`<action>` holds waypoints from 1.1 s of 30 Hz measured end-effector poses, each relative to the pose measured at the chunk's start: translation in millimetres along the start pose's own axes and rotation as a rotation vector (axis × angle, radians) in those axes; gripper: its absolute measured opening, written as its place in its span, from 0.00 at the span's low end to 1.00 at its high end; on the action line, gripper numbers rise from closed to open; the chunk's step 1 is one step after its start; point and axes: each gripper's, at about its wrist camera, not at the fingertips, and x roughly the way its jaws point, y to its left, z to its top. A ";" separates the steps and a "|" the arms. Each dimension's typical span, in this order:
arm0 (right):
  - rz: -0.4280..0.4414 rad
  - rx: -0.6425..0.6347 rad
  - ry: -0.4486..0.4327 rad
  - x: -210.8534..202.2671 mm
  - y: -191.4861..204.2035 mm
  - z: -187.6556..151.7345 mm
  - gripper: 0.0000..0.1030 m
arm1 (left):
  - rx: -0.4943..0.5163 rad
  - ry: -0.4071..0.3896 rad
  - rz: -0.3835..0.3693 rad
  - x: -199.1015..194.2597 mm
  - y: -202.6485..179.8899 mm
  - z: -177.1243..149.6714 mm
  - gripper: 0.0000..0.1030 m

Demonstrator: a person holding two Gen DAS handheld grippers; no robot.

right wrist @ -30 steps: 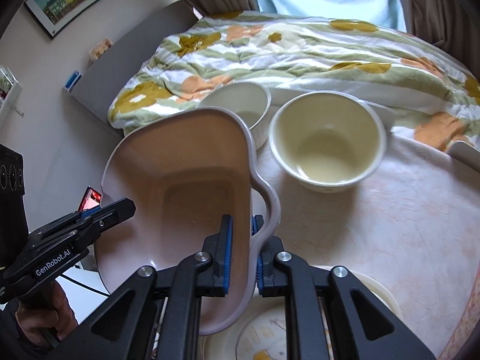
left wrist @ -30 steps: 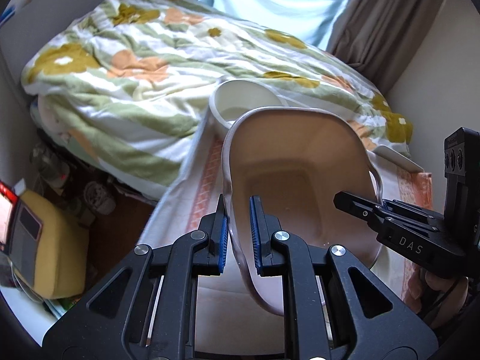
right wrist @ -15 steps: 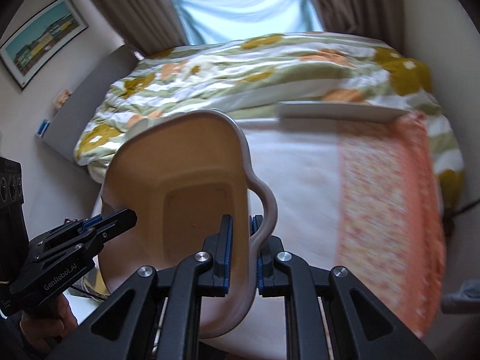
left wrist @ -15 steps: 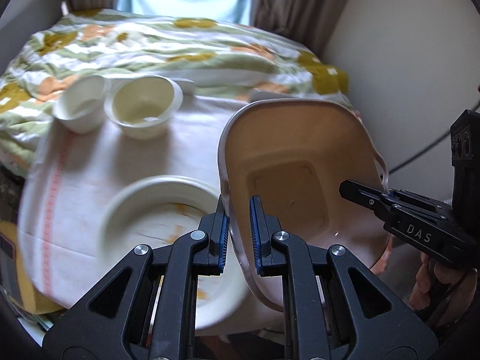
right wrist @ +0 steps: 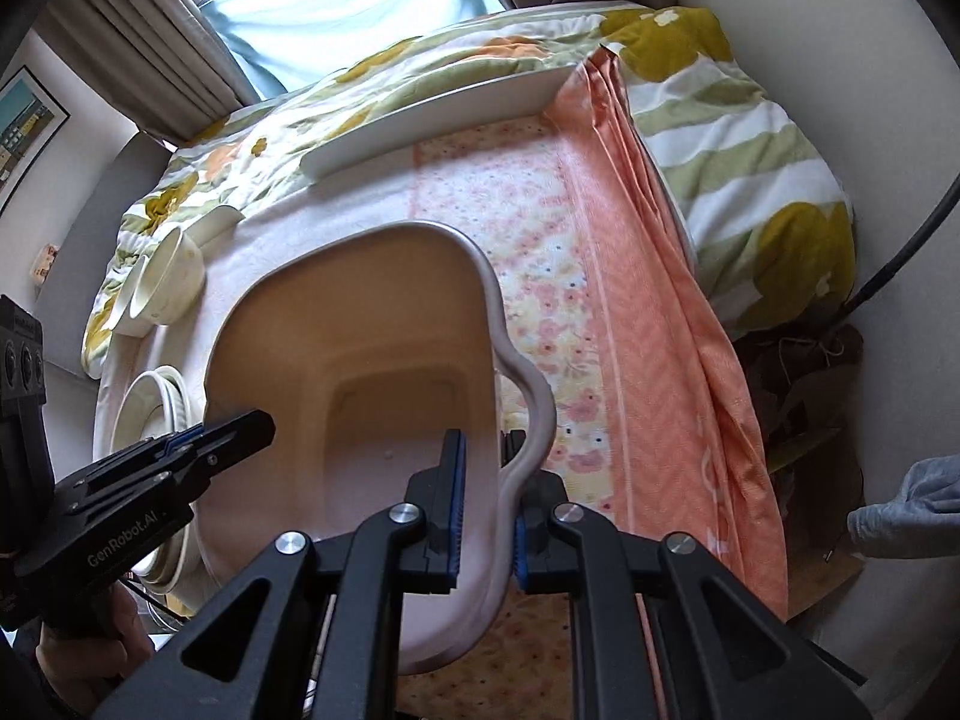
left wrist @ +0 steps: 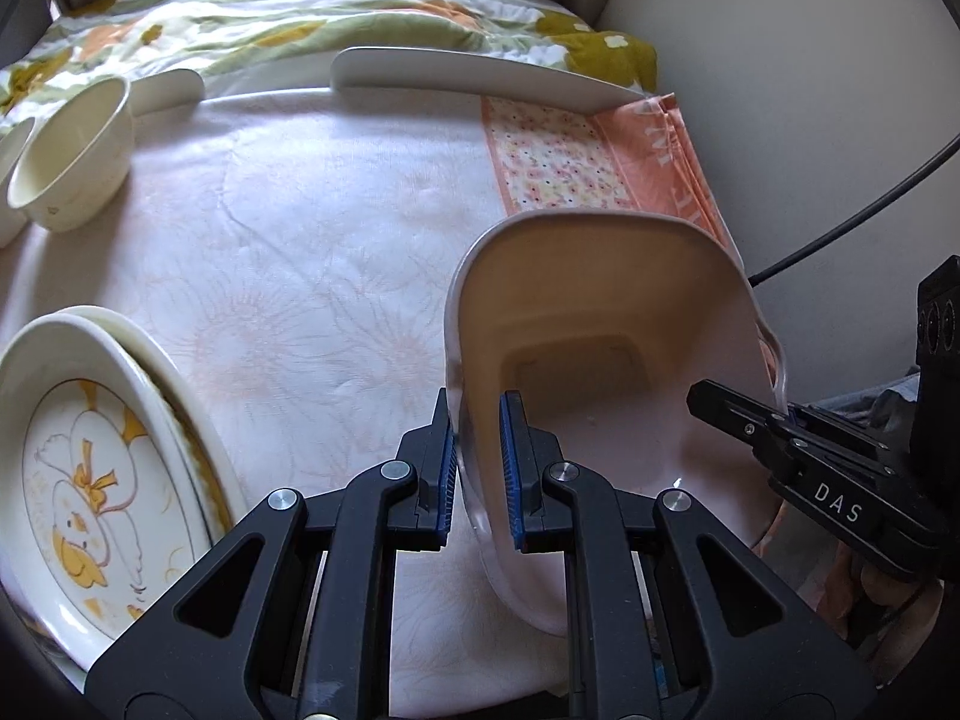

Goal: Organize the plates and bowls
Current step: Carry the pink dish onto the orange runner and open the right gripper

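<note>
Pale floral cloth covers the table [left wrist: 312,276], with an orange patterned band along its right side. Nearest, the left tool [left wrist: 480,468] is clamped on the left rim of a pinkish square dish [left wrist: 606,324], its blue pads pressing the wall from both sides. The right tool [right wrist: 486,498] grips the opposite rim of the same dish, beside the wavy handle, so the dish hangs tilted between the two tools above the right part of the table. On the near left of the table lie stacked plates [left wrist: 96,462]; the top one shows a yellow duck drawing. Farther, at the left edge, stands a cream bowl [left wrist: 72,162], and one more bowl is just beside it, mostly cut off. At the far edge lies a long white tray [left wrist: 480,81]. Behind it is a bed [left wrist: 336,12] with a green and orange blanket, then curtains [right wrist: 180,60].
</note>
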 end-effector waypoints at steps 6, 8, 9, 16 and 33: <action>-0.008 -0.003 -0.006 3.3 -9.1 -5.9 0.12 | 0.017 0.016 0.011 7.9 1.9 -0.4 0.11; -0.005 0.003 -0.002 6.2 -13.1 -8.4 0.12 | 0.027 0.013 0.020 7.3 0.0 0.0 0.11; -0.009 0.004 0.004 7.5 -12.4 -9.9 0.12 | 0.032 0.017 0.026 8.0 -0.8 0.7 0.12; -0.017 -0.022 0.024 13.6 -13.7 -13.9 0.12 | 0.040 0.039 0.050 11.1 -2.5 6.0 0.43; -0.012 -0.157 -0.159 -46.7 -2.4 -25.7 0.99 | -0.025 -0.056 0.071 -64.3 10.9 11.3 0.83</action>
